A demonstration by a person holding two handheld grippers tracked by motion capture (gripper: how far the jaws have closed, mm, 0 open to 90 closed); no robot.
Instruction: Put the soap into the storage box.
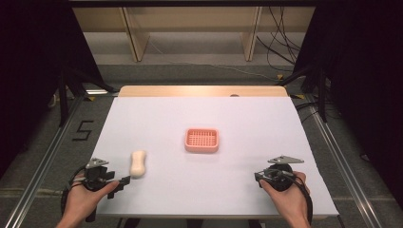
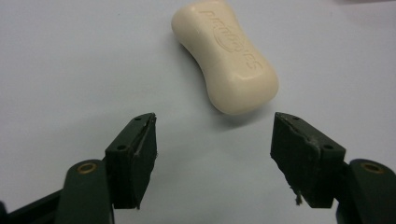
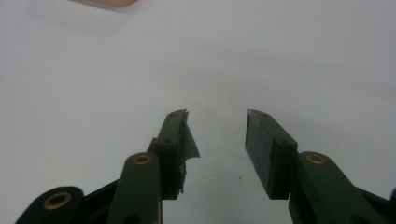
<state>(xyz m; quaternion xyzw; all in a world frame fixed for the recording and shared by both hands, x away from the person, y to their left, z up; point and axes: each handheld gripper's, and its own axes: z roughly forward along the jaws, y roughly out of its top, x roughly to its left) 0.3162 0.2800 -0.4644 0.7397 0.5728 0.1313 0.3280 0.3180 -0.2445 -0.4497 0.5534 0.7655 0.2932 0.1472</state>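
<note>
Soap bar (image 2: 224, 56): cream, rigid, smooth, probably slippery; grip across its narrowed waist. Left gripper (image 2: 214, 140) fingers apart just short of it; right gripper (image 3: 217, 142) fingers apart, empty.

The person's left hand (image 1: 81, 199) comes in from the bottom left of the high view and grips the black two-jaw left gripper (image 1: 124, 181), which carries a grey three-cornered plate on top and points toward the right and slightly forward. In the left gripper view its dark, flat-faced jaws stand wide apart with nothing between them. The right hand (image 1: 287, 199) enters from the bottom right, holding the matching black right gripper (image 1: 257, 177) low and seemingly aimed leftward. In the right gripper view its jaws are parted by a narrower gap, and a torn flap of pad lining hangs from one.
</note>
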